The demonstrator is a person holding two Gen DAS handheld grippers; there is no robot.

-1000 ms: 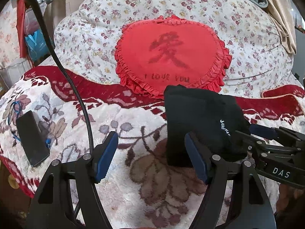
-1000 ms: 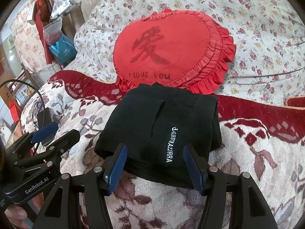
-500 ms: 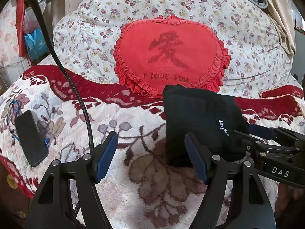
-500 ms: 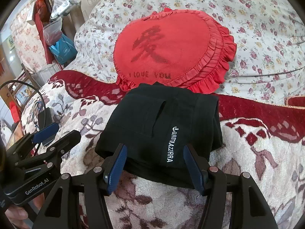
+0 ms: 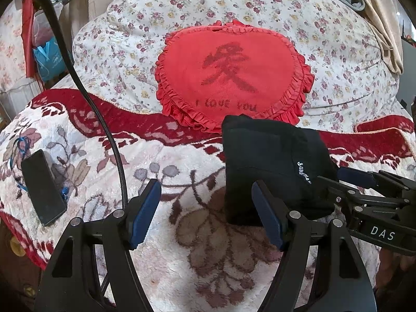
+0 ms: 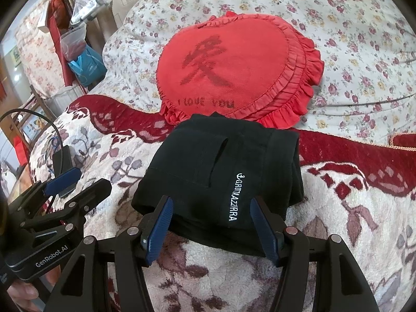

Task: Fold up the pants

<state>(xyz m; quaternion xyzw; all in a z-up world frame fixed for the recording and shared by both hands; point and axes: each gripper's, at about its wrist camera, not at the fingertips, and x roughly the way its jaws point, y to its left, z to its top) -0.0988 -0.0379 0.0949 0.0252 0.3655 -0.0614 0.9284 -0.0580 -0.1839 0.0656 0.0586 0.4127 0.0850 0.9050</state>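
The black pants (image 6: 221, 171) lie folded into a compact square on the floral blanket (image 6: 351, 215), with white lettering on top; they also show in the left wrist view (image 5: 267, 166). My right gripper (image 6: 210, 227) is open and empty, its blue pads just above the pants' near edge. My left gripper (image 5: 205, 214) is open and empty over the blanket, to the left of the pants. Each gripper shows in the other's view: the right one (image 5: 364, 184), the left one (image 6: 70, 184).
A red heart-shaped cushion (image 5: 228, 78) leans on floral pillows (image 5: 124, 41) just behind the pants. A black phone (image 5: 41, 187) with a blue cable lies at the blanket's left edge. A black cable (image 5: 104, 130) hangs across the left. Bags (image 6: 83, 54) stand beside the bed.
Both grippers have barely shifted; the views show almost the same scene. The pants have not moved and both grippers stay open.
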